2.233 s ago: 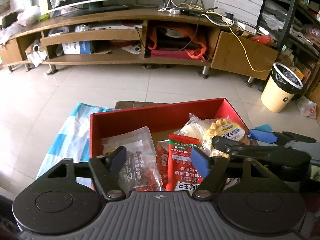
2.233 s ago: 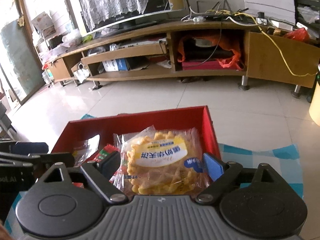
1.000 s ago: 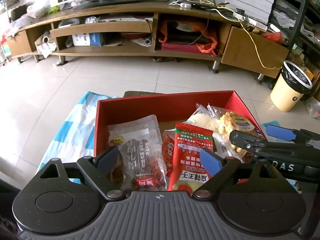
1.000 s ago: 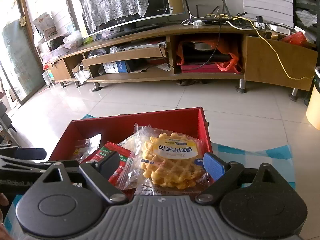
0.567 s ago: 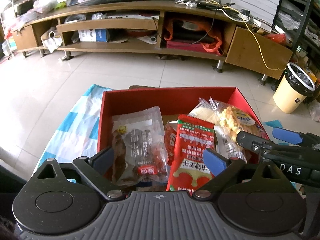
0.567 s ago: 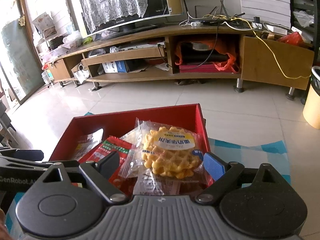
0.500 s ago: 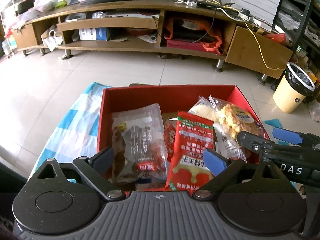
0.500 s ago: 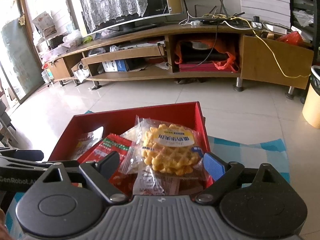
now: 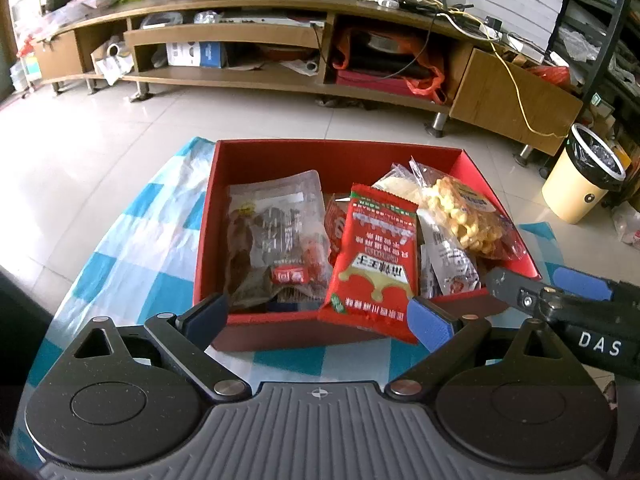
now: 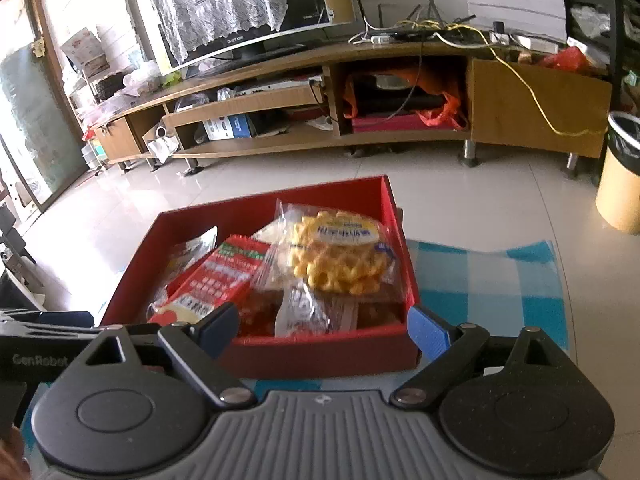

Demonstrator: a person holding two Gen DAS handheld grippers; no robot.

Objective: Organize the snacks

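Observation:
A red box (image 9: 336, 156) (image 10: 264, 208) sits on a blue-and-white checked cloth (image 9: 132, 248) and holds several snack packs. A red sachet (image 9: 372, 256) (image 10: 224, 276) leans over the box's near wall. A clear pack of dark snacks (image 9: 272, 236) lies at the left, a waffle pack (image 9: 464, 216) (image 10: 336, 260) at the right. My left gripper (image 9: 316, 320) hangs open just short of the near wall, nothing between its pads. My right gripper (image 10: 320, 328) (image 9: 552, 292) is open too, in front of the box's right near corner.
A long wooden TV stand (image 9: 280, 40) runs across the back, cluttered with boxes and cables. A cream bin (image 9: 580, 184) with a black liner stands on the tiled floor at the right. Checked cloth (image 10: 480, 280) lies bare to the right of the box.
Both grippers have pulled back toward me from the box, so the whole box and its near wall now show. The left jaws stand a little wider. The snacks lie still.

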